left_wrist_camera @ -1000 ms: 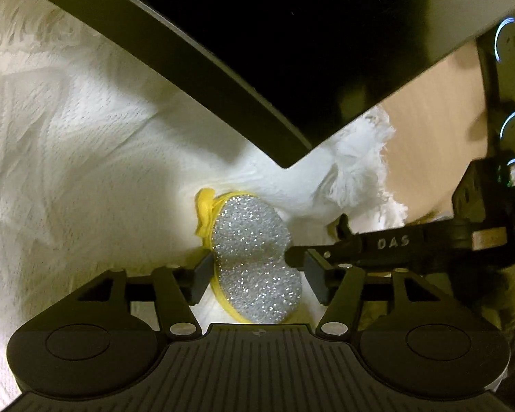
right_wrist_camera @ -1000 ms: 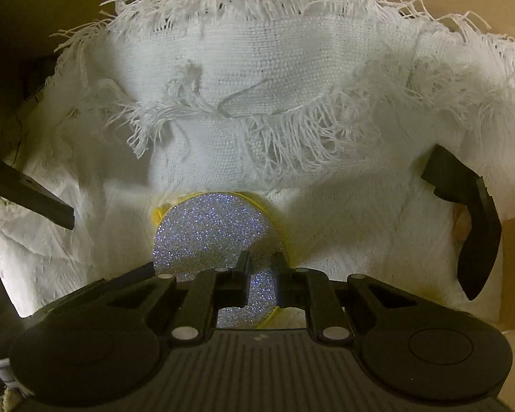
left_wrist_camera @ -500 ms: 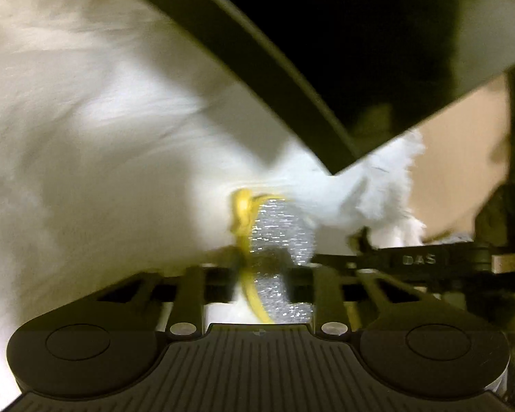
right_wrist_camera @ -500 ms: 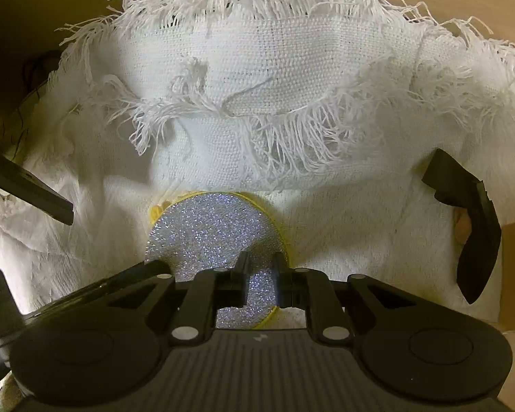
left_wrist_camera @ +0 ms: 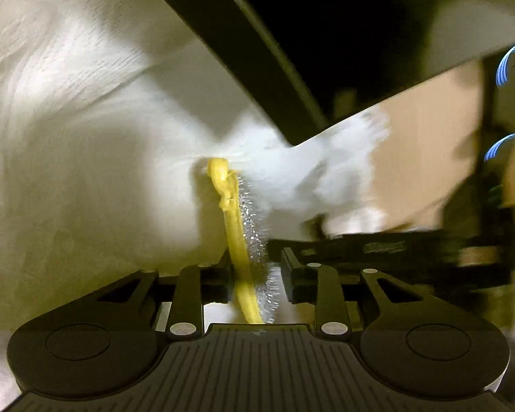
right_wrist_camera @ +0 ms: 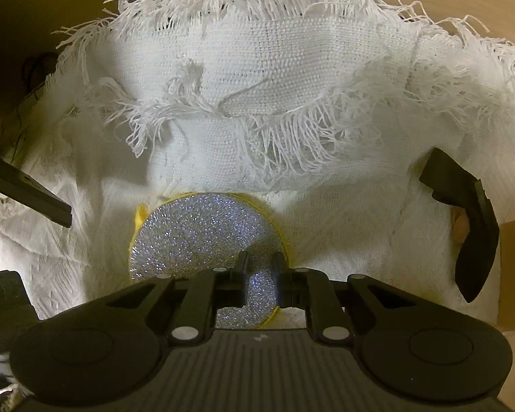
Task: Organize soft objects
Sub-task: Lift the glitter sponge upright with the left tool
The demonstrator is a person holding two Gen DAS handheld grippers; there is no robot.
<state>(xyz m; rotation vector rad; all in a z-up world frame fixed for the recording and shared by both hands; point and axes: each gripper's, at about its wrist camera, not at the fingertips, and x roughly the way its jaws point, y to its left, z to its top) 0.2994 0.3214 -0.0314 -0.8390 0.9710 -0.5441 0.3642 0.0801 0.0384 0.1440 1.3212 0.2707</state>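
1 round scrubber (right_wrist_camera: 202, 237) with a glittery silver face and a yellow rim lies on 1 white woven cloth (right_wrist_camera: 292, 61) whose edges are long frayed fringes; the cloth is folded over itself so that a fringed flap lies at 12 o'clock of the scrubber. 2 grippers are at work. The right gripper (right_wrist_camera: 260, 271) has its narrow jaws drawn close together at the scrubber's 5 o'clock edge, with silver glitter showing in the slit between them. In the left wrist view the scrubber (left_wrist_camera: 243, 240) stands nearly edge-on, a thin yellow band with silver bristles on its right side, and the left gripper (left_wrist_camera: 254, 274) has just been closing and then eased slightly, its pads on either side of the disc. Whether they press on it cannot be told through the blur. The cloth (left_wrist_camera: 86, 137) fills that view from 7 to 11 o'clock. A dark flat panel (left_wrist_camera: 326, 34) crosses from 12 to 2 o'clock, over a tan wooden surface (left_wrist_camera: 422, 158). The right gripper (left_wrist_camera: 377, 250) reaches in at 3 o'clock.
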